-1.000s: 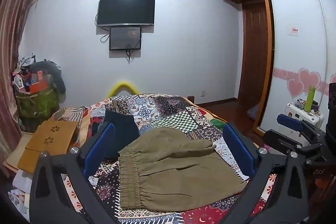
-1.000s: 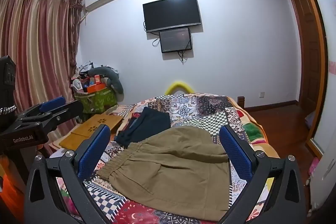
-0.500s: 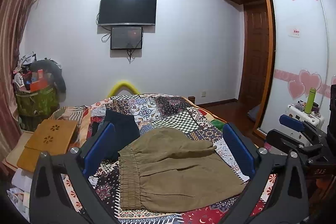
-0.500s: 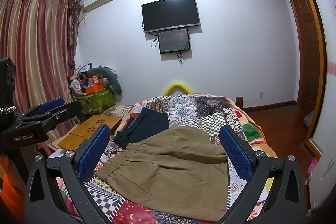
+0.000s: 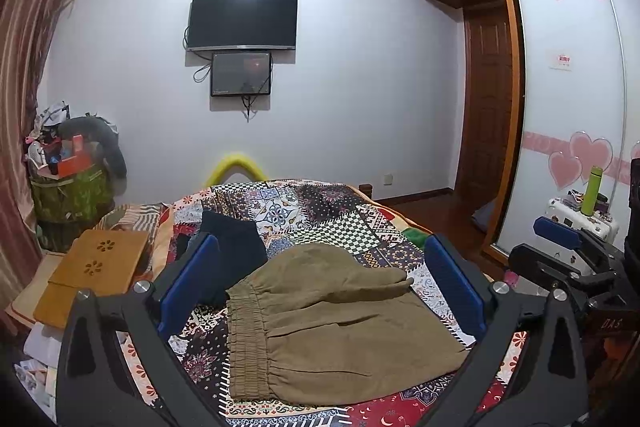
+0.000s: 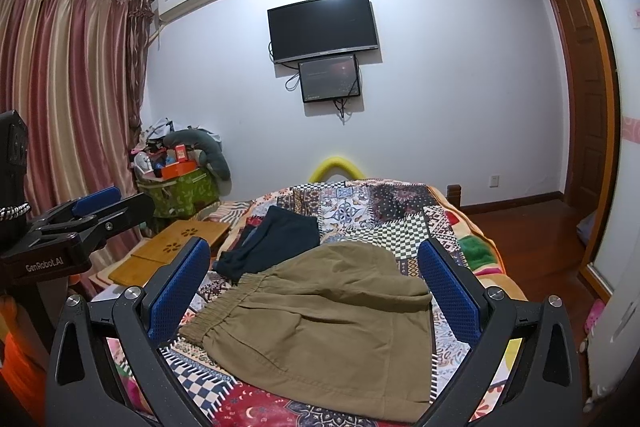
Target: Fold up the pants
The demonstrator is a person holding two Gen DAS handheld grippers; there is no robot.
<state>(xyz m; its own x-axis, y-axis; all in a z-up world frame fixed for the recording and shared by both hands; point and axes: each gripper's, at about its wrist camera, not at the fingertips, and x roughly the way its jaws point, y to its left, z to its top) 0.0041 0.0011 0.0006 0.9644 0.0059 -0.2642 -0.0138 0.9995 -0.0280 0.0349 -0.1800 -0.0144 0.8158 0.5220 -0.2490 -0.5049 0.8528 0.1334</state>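
the olive pants (image 5: 332,323) lie folded into a compact rectangle on the patchwork bedspread (image 5: 320,211), filling the 6 o'clock half of the left wrist view, their gathered elastic waistband (image 5: 246,339) along the 9 o'clock edge of the bundle and a rounded fold of cloth humped at its 12 o'clock side. the left gripper (image 5: 320,283) hangs above them with its blue-padded fingers (image 5: 186,285) spread wide, nothing between them, one pad at 8 o'clock and the other at 4 o'clock of the frame. the right gripper (image 6: 314,287) is likewise wide apart and empty above the same pants (image 6: 328,331), which sit at 6 o'clock in its view; it also shows at 3 o'clock in the left view, off the side of the bed. a dark garment (image 6: 276,239) rests on the spread touching the pants at their 11 o'clock corner. a wooden lap tray (image 5: 96,267) lies at 9 o'clock beside the bed. a black tv (image 6: 322,27) hangs on the wall at 12 o'clock.
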